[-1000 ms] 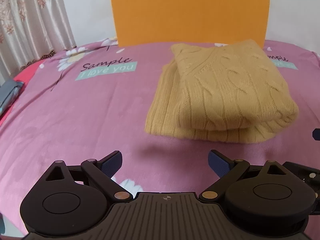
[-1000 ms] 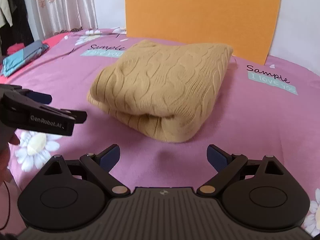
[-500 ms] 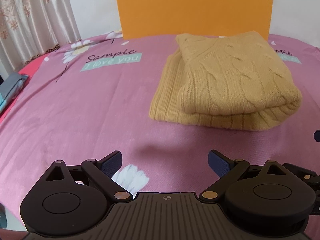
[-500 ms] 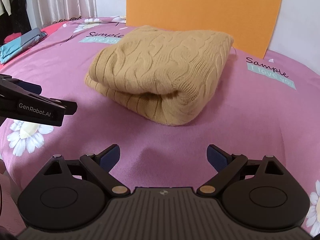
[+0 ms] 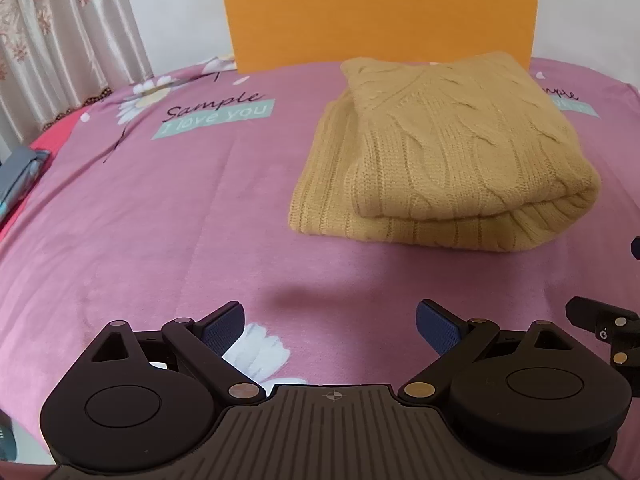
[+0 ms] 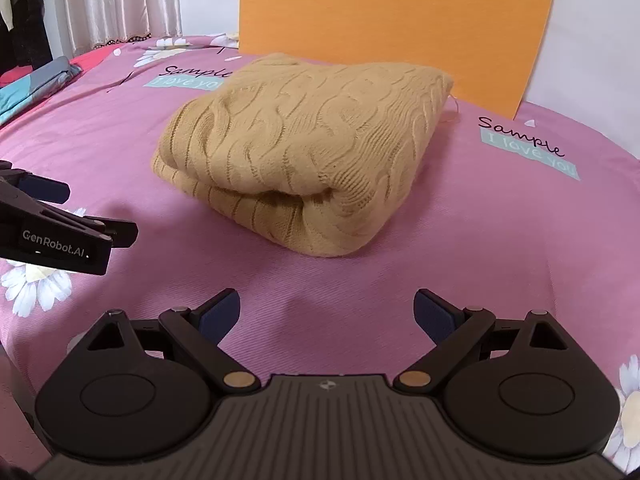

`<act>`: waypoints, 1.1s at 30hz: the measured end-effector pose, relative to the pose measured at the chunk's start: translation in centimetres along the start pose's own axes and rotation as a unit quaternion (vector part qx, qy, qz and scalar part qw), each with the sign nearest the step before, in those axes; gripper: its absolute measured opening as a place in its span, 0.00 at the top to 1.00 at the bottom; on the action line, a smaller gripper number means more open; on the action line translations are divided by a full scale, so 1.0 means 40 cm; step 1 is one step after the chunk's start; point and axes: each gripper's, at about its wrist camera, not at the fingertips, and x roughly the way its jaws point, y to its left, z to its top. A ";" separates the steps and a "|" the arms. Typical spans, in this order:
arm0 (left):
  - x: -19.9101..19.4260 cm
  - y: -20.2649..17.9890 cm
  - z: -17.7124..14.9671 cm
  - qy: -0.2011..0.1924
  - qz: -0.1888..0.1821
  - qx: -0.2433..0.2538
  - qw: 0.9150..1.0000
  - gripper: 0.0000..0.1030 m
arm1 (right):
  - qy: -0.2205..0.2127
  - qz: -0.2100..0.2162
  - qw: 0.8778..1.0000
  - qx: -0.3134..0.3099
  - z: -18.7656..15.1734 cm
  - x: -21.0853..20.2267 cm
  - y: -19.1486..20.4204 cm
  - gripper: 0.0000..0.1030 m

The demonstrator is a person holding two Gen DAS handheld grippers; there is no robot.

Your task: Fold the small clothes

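Observation:
A mustard-yellow cable-knit sweater lies folded into a thick rectangle on the pink bedsheet; it also shows in the right wrist view. My left gripper is open and empty, hovering over the sheet in front of the sweater's near-left corner. My right gripper is open and empty, in front of the sweater's rounded fold. The left gripper's body shows at the left of the right wrist view. Part of the right gripper shows at the right edge of the left wrist view.
An orange board stands behind the sweater against the white wall. A curtain hangs at the back left. Folded grey-blue cloth lies at the bed's left edge. The sheet carries daisy prints and "Sample I love you" labels.
Both grippers have drawn back slightly from the sweater and stayed open. The sweater has not moved.

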 end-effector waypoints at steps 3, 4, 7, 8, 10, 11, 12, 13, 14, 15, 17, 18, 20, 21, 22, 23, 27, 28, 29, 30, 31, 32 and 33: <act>0.000 -0.001 0.001 0.001 -0.001 0.001 1.000 0.00 | -0.001 0.000 1.000 0.001 0.003 -0.001 -0.002 0.08; 0.000 0.000 0.001 0.001 -0.001 0.000 1.000 0.00 | -0.002 0.000 1.000 0.000 0.005 -0.002 -0.001 0.08; 0.001 0.002 0.002 0.002 -0.001 -0.001 1.000 0.00 | -0.005 0.001 1.000 -0.001 0.009 -0.004 0.000 0.08; 0.001 0.003 0.002 0.002 -0.001 -0.001 1.000 0.00 | -0.005 0.001 1.000 -0.001 0.010 -0.005 0.001 0.08; 0.000 0.003 0.002 0.002 -0.001 -0.002 1.000 0.00 | -0.007 0.001 1.000 -0.002 0.013 -0.006 0.003 0.08; 0.000 0.003 0.001 0.002 -0.001 -0.002 1.000 0.00 | -0.008 0.001 1.000 -0.002 0.015 -0.006 0.004 0.08; 0.000 0.003 0.001 0.002 -0.001 -0.002 1.000 0.00 | -0.008 0.001 1.000 -0.002 0.016 -0.007 0.005 0.08; 0.000 0.003 0.001 0.002 -0.001 -0.002 1.000 0.00 | -0.009 0.001 1.000 -0.003 0.017 -0.007 0.005 0.08; 0.000 0.004 0.001 0.002 -0.001 -0.002 1.000 0.00 | -0.009 0.001 1.000 -0.003 0.018 -0.007 0.006 0.08; 0.000 0.004 0.001 0.002 -0.001 -0.002 1.000 0.00 | -0.009 0.001 1.000 -0.004 0.019 -0.007 0.007 0.08; 0.000 0.005 0.001 0.002 0.000 -0.003 1.000 0.00 | -0.010 0.002 1.000 -0.005 0.022 -0.007 0.008 0.08; 0.000 0.006 0.001 0.002 0.000 -0.003 1.000 0.00 | -0.010 0.002 1.000 -0.004 0.023 -0.007 0.009 0.08; 0.000 0.006 0.001 0.002 0.000 -0.003 1.000 0.00 | -0.011 0.002 1.000 -0.005 0.024 -0.007 0.009 0.08; 0.000 0.007 0.001 0.002 0.000 -0.003 1.000 0.00 | -0.011 0.002 1.000 -0.005 0.024 -0.008 0.010 0.08; 0.001 0.008 0.001 0.002 0.000 -0.004 1.000 0.00 | -0.012 0.002 1.000 -0.006 0.026 -0.008 0.011 0.08; 0.000 0.009 0.001 0.002 -0.001 -0.003 1.000 0.00 | -0.012 0.002 1.000 -0.005 0.027 -0.009 0.011 0.08; 0.002 0.011 0.003 0.003 0.000 -0.004 1.000 0.00 | -0.015 0.003 1.000 -0.003 0.031 -0.010 0.012 0.08; 0.002 0.011 0.003 0.003 0.001 -0.004 1.000 0.00 | -0.015 0.003 1.000 -0.002 0.032 -0.009 0.012 0.08; 0.003 0.011 0.003 0.004 0.001 -0.003 1.000 0.00 | -0.015 0.004 1.000 -0.002 0.032 -0.008 0.012 0.08; 0.003 0.010 0.004 0.004 0.001 -0.004 1.000 0.00 | -0.015 0.005 1.000 -0.001 0.032 -0.008 0.013 0.08; 0.005 0.010 0.004 0.005 0.002 -0.004 1.000 0.00 | -0.014 0.005 1.000 -0.001 0.032 -0.006 0.013 0.08; 0.007 0.011 0.004 0.006 0.002 -0.004 1.000 0.00 | -0.013 0.005 1.000 -0.001 0.031 -0.004 0.014 0.08; 0.008 0.011 0.004 0.006 0.002 -0.005 1.000 0.00 | -0.013 0.005 1.000 -0.001 0.030 -0.003 0.015 0.08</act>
